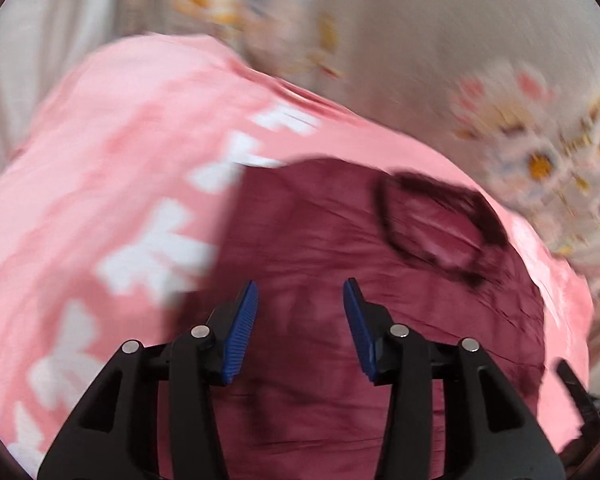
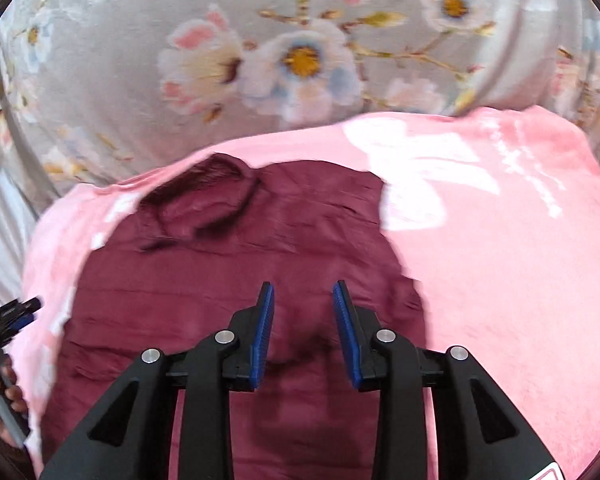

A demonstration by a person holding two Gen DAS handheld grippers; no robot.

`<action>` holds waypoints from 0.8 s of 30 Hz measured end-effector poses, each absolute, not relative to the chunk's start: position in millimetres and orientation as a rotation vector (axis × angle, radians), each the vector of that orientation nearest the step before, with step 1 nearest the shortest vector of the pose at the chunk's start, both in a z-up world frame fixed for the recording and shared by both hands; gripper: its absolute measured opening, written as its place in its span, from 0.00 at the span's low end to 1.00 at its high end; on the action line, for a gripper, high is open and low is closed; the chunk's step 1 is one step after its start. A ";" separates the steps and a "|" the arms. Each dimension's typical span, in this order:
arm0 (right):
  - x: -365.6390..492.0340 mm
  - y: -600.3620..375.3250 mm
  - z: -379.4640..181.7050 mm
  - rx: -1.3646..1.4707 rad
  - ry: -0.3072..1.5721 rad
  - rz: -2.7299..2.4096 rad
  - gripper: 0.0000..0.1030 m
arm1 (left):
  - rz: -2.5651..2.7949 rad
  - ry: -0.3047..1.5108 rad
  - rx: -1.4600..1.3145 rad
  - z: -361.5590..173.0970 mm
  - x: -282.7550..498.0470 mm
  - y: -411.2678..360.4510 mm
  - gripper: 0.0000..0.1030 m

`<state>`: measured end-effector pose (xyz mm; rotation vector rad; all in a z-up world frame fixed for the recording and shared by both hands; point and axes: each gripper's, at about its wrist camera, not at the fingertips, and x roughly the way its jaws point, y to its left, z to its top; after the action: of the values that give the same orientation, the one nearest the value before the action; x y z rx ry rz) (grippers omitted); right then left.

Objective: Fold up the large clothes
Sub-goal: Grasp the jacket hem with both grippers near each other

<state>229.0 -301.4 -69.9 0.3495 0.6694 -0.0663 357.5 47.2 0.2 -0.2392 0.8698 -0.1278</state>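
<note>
A maroon garment (image 1: 340, 280) (image 2: 260, 272) lies spread flat on a pink blanket, its dark collar (image 1: 432, 220) (image 2: 208, 200) at the far end. My left gripper (image 1: 300, 292) hovers over the garment's lower part, blue pads apart, nothing between them. My right gripper (image 2: 303, 292) hangs above the same cloth, jaws parted and empty. The left wrist view is blurred. The left gripper's tip (image 2: 16, 312) and the person's hand (image 2: 4, 400) show at the left edge of the right wrist view.
The pink blanket (image 1: 100, 200) (image 2: 500, 260) with white bow shapes covers the surface under the garment. Beyond it lies grey bedding with a flower print (image 2: 260, 60) (image 1: 520, 152). A black part of the other gripper (image 1: 580, 396) shows at the right edge.
</note>
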 end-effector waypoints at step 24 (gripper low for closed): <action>274.5 -206.5 -145.5 0.075 0.817 -0.068 0.17 | -0.063 0.852 0.026 -88.8 349.9 -29.2 0.43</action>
<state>274.5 -206.5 -145.5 0.0750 0.8172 -0.0675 349.9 -29.2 -88.8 0.0258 0.8519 -0.0627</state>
